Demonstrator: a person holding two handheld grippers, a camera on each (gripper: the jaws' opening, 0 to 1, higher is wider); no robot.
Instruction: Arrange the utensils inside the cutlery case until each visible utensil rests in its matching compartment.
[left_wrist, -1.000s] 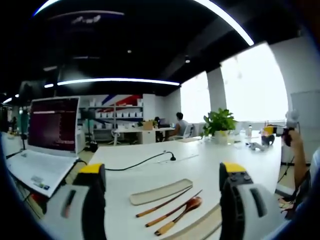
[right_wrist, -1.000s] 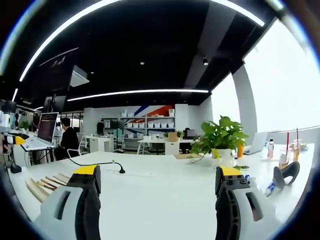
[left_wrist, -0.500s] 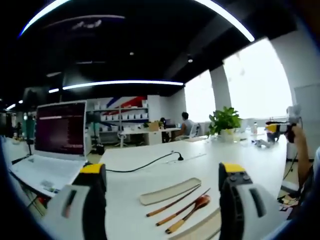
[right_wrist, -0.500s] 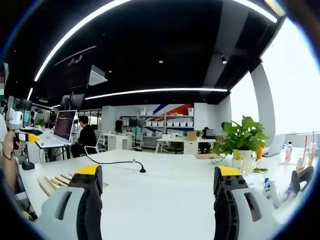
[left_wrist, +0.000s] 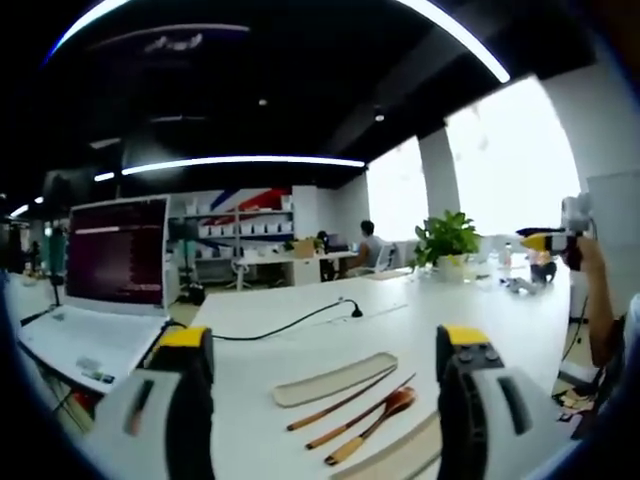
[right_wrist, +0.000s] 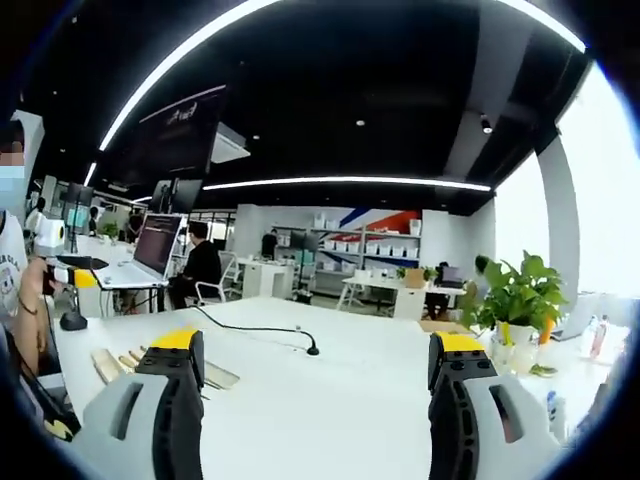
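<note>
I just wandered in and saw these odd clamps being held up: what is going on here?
A person holds a two-jaw gripper in each hand above a white table. On it lie a spoon, two chopsticks and a long case part, all loose, with nothing sorted yet. The left gripper hangs open facing the utensils, touching none. The right gripper is open too, holding nothing, with the utensils off to its left. A laptop and a plant also sit on the table.
</note>
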